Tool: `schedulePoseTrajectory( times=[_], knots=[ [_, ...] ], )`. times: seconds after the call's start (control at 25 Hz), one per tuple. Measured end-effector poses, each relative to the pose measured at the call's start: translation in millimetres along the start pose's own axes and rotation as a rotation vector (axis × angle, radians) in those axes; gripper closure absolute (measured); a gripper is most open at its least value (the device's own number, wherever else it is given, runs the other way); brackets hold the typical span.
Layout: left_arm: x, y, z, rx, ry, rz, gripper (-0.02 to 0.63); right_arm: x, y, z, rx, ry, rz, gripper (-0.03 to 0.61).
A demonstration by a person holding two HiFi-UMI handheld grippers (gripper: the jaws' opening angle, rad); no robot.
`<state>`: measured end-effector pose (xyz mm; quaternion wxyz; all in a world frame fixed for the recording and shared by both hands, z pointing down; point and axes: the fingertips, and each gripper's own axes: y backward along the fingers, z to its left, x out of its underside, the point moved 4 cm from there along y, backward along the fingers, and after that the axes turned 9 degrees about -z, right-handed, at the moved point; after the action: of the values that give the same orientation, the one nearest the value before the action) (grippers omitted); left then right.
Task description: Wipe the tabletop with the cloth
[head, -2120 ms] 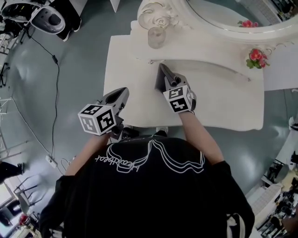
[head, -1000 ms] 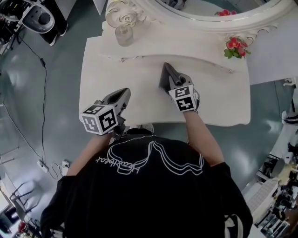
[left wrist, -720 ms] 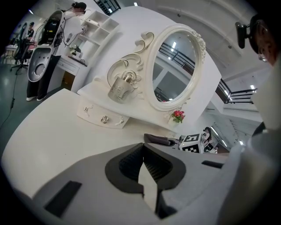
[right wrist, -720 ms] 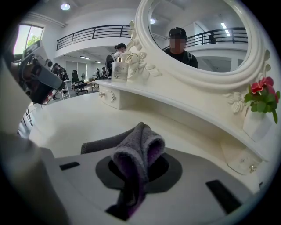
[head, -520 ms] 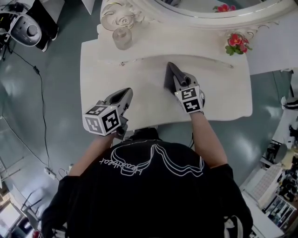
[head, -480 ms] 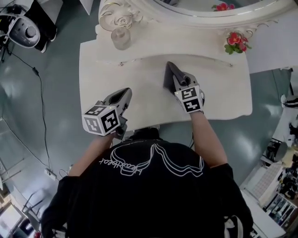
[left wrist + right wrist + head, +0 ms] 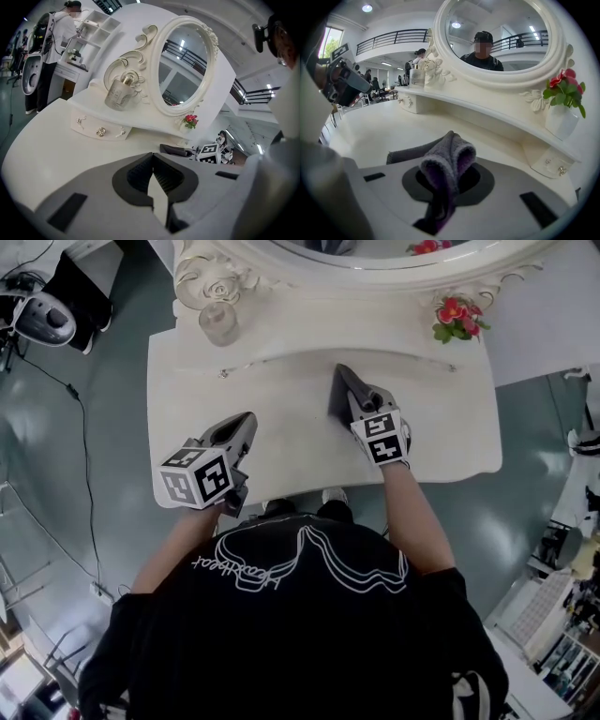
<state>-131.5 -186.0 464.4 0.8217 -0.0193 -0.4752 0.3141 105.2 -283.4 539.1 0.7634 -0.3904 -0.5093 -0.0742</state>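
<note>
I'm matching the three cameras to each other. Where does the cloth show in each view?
Head view: the cloth is at centre, held by the right gripper.
Left gripper view: a small dark strip right of centre, beside the right gripper's marker cube.
Right gripper view: lower centre, folded and pinched between the jaws.
Shared landmark: the red flowers show in all three.

Glossy grey floor, ornate white mirror frame
</note>
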Motion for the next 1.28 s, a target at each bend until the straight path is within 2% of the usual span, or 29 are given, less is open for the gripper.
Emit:
schedulePoseTrajectory(
  times=[0.52, 0.76, 1.28],
  knots=[
    [30, -36, -67, -0.053, 0.003, 0.009, 0.609, 30, 25, -60, -0.044, 0.036, -0.015, 0.525],
    [37, -48, -89, -0.066, 0.009, -0.002, 0.609, 42, 37, -90, -0.029, 0.046, -0.017, 0.525],
    [42, -65, -131, -0.074, 0.002, -0.059, 0.609, 77, 68, -159, 0.038, -0.010, 0.025, 0.525]
  ],
)
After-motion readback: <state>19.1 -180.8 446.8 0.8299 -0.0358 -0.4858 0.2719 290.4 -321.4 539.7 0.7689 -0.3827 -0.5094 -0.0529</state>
